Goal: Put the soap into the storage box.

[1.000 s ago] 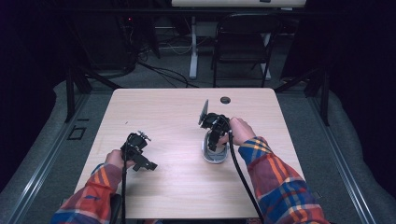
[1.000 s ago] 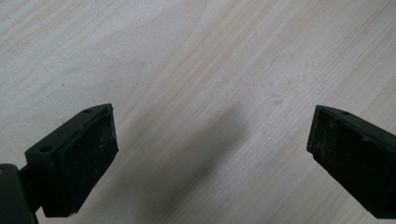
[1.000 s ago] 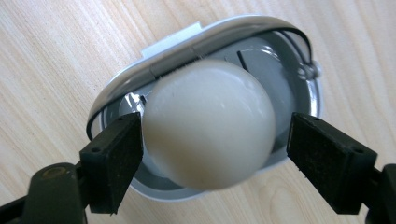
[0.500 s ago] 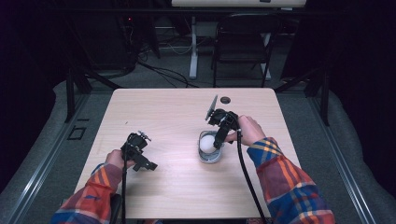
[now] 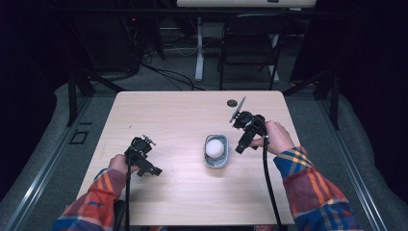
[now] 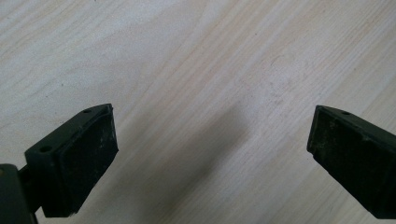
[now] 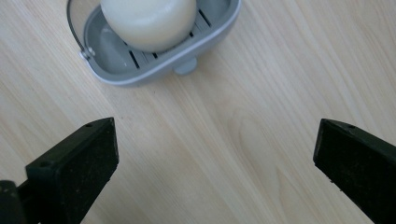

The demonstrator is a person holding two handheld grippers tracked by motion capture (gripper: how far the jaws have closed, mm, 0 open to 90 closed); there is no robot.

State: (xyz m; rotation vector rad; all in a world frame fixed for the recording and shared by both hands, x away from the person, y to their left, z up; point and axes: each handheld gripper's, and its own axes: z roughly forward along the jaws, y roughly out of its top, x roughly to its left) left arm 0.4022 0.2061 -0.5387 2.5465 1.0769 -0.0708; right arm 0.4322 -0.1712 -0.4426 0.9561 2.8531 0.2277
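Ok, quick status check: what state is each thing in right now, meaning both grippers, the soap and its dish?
Left gripper: open, empty, low over bare table, apart from the dish.
Right gripper: open, empty, just right of the dish, not touching it.
Soap: white round bar, lying in the dish, free of both grippers.
Soap dish: grey, upright on the table, slatted floor showing beside the soap.

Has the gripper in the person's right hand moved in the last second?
Yes. The right gripper was directly over the grey soap dish a second ago; it has since drawn back to the dish's right, jaws open, leaving the white soap lying in it.
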